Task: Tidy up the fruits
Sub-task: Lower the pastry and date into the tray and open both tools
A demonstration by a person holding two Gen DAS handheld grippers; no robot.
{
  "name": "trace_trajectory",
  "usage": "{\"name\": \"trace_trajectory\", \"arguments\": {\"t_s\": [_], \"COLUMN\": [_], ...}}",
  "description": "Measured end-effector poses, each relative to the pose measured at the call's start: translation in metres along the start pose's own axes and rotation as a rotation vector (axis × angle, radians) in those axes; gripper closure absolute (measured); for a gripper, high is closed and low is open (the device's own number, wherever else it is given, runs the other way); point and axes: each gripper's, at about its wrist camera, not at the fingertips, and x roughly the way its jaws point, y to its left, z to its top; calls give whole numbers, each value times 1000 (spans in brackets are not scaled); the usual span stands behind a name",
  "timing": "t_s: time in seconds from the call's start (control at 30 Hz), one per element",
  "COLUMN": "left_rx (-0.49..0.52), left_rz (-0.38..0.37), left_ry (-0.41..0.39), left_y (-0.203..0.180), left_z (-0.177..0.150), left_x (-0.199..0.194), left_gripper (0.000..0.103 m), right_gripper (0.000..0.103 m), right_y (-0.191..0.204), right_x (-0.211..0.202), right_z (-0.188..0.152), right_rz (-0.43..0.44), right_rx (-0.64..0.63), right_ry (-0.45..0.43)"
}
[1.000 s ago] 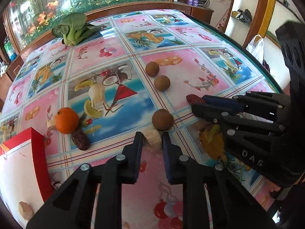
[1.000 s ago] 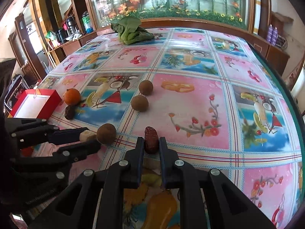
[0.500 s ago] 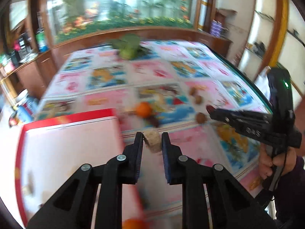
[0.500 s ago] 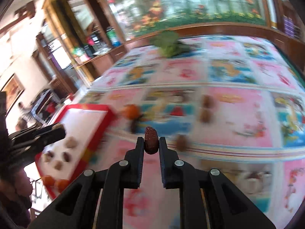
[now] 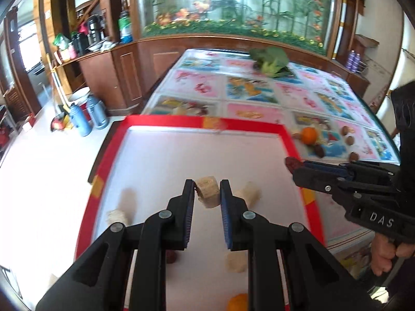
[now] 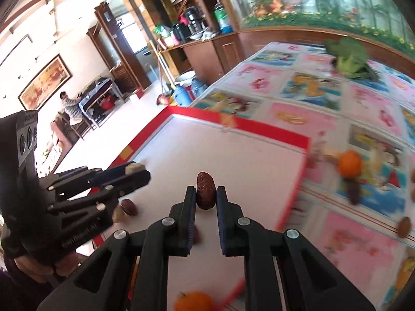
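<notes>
My left gripper (image 5: 207, 190) is shut on a beige fruit chunk (image 5: 206, 191) and holds it above the red-rimmed white box (image 5: 166, 125). My right gripper (image 6: 205, 194) is shut on a dark red date (image 6: 205, 190) over the same box (image 6: 262, 125); it also shows in the left wrist view (image 5: 294, 164). Inside the box lie several beige chunks (image 5: 250, 194), a date (image 6: 129, 206) and an orange (image 5: 237, 302). On the table remain an orange (image 5: 309, 135), a date (image 5: 319, 151) and brown round fruits (image 5: 350, 140).
A leafy green vegetable (image 5: 271, 59) lies at the table's far end. The table (image 5: 249, 90) has a picture-patterned cloth. Blue flasks (image 5: 77, 119) stand on the floor to the left. Wooden cabinets and an aquarium wall stand behind.
Both grippers have swung left from the table to over the red box, still holding the chunk and the date. The box interior is now in full view.
</notes>
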Motion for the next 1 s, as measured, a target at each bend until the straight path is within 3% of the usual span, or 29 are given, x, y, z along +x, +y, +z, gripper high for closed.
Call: {"name": "trace_trajectory", "arguments": {"t_s": [0.23, 0.63, 0.73, 0.8, 0.93, 1.0], "left_rx": [-36, -81, -86, -95, -104, -105], "left_rz": [17, 39, 49, 57, 78, 83], "left_ry": [20, 69, 70, 75, 66, 61], "left_y": [28, 44, 46, 47, 49, 49], "left_z": [-13, -25, -25, -25, -25, -25], "left_x": [3, 16, 15, 16, 14, 12], "left_gripper": [81, 81, 81, 78, 52, 52], "right_gripper": [90, 89, 79, 67, 67, 67], "right_y": [13, 21, 18, 18, 18, 14], "right_x": [20, 24, 21, 19, 10, 4], "right_z": [-2, 4, 4, 4, 4, 4], "right_rz": [-9, -36, 0, 15, 26, 36], "right_rx": [-23, -29, -3, 6, -1, 11], "right_ry": [41, 31, 40, 30, -12, -33]}}
